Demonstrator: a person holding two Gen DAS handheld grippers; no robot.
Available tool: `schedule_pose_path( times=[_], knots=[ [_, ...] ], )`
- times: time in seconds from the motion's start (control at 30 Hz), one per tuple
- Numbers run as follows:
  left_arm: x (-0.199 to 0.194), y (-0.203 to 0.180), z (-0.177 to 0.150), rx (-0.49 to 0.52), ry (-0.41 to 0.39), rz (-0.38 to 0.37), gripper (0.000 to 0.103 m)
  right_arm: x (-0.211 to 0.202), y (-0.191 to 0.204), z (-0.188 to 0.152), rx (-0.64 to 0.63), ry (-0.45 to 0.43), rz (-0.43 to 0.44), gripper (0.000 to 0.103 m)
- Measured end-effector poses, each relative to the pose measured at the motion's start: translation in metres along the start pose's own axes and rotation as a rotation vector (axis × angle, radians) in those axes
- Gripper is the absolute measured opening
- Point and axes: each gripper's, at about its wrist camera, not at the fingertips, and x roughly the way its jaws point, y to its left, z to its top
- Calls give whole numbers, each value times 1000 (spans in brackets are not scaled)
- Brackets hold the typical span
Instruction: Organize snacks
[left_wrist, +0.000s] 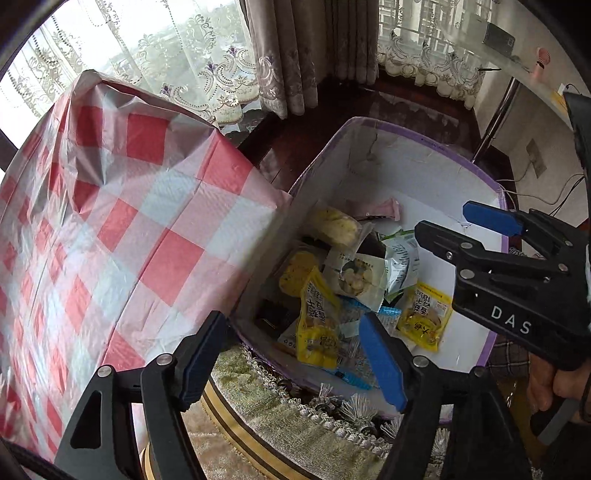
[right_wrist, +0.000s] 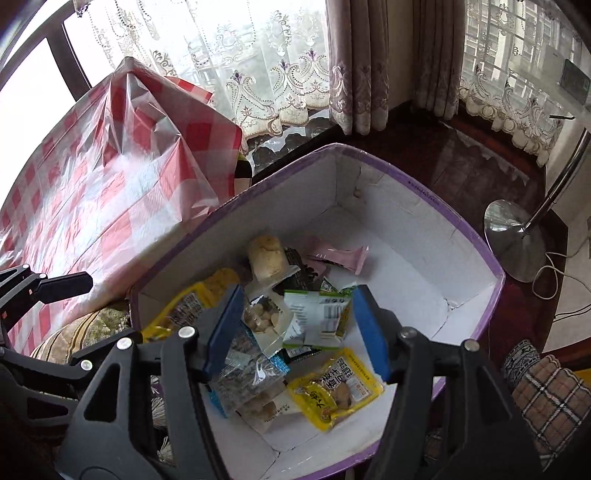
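A white box with a purple rim (left_wrist: 436, 142) (right_wrist: 424, 188) holds several snack packets: yellow packets (left_wrist: 319, 321) (right_wrist: 334, 387), a green-and-white packet (left_wrist: 400, 258) (right_wrist: 317, 317), a pink packet (right_wrist: 340, 254) and a clear bag of pale buns (left_wrist: 338, 227) (right_wrist: 267, 258). My left gripper (left_wrist: 291, 356) is open and empty above the box's near-left rim. My right gripper (right_wrist: 297, 332) is open and empty over the snacks; it also shows in the left wrist view (left_wrist: 454, 225).
A table under a red-and-white checked plastic cloth (left_wrist: 110, 221) (right_wrist: 92, 184) stands left of the box. A fringed cushion (left_wrist: 295, 424) lies under the box. A lamp's metal base (right_wrist: 513, 240) and cables sit on the dark floor to the right. Lace curtains hang behind.
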Motion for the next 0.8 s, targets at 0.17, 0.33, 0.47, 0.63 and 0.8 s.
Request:
schedule_pose_path(
  times=[0.17,0.33,0.47,0.63,0.8],
  knots=[
    [-15,5,-12,-54,-13,-21,80,-15,5,-3,9,-4,4,69],
    [-51,15,-48,-203,-67,-69,89,-48,17,-11,-2,-32,26,72],
    [-65,24,-81,-352,-64,-132,95,-70,25,-23,4,-58,4,74],
    [-66,18,-100,-406,-51,-102,95,-81,32,-43,18,-73,-37,76],
    [-61,18,-102,-408,-54,-116,100,-80,31,-46,32,-95,-97,76]
  ],
)
